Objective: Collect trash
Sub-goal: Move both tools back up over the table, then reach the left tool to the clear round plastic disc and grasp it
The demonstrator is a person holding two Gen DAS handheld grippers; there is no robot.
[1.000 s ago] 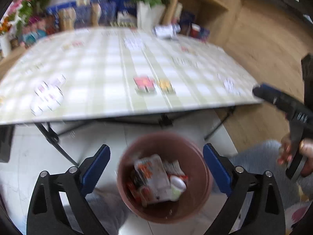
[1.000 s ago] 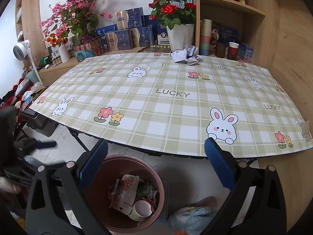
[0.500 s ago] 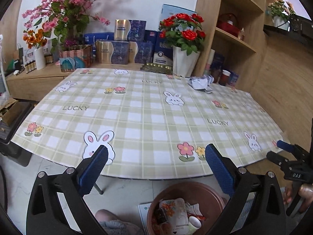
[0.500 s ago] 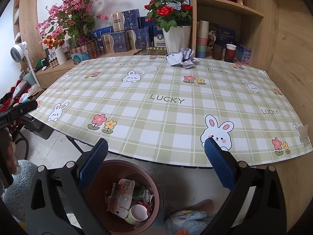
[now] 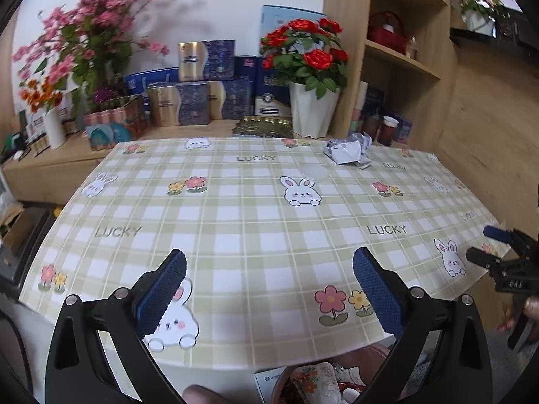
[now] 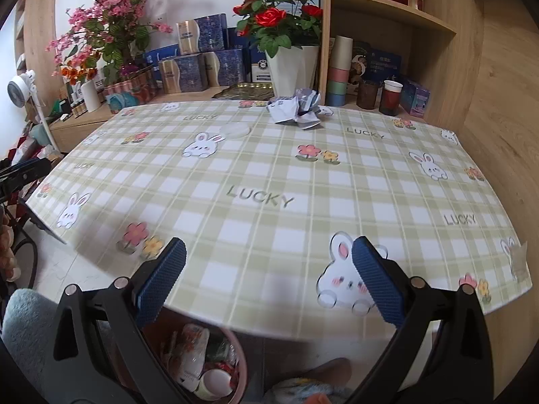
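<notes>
Nearest, the trash bin [image 6: 188,363] sits on the floor under the tabletop's [image 6: 269,181] near edge, already holding wrappers and a cup, placed to receive drops. The left gripper [image 5: 269,289] and right gripper [image 6: 268,279] hover above that edge, jaws spread wide and empty, ready to reach. A clear lid [image 6: 235,131] lies mid-tabletop; crumpled paper [image 6: 296,109] remains at the far side, uncollected.

Both wrist views over table [image 5: 269,222]
</notes>
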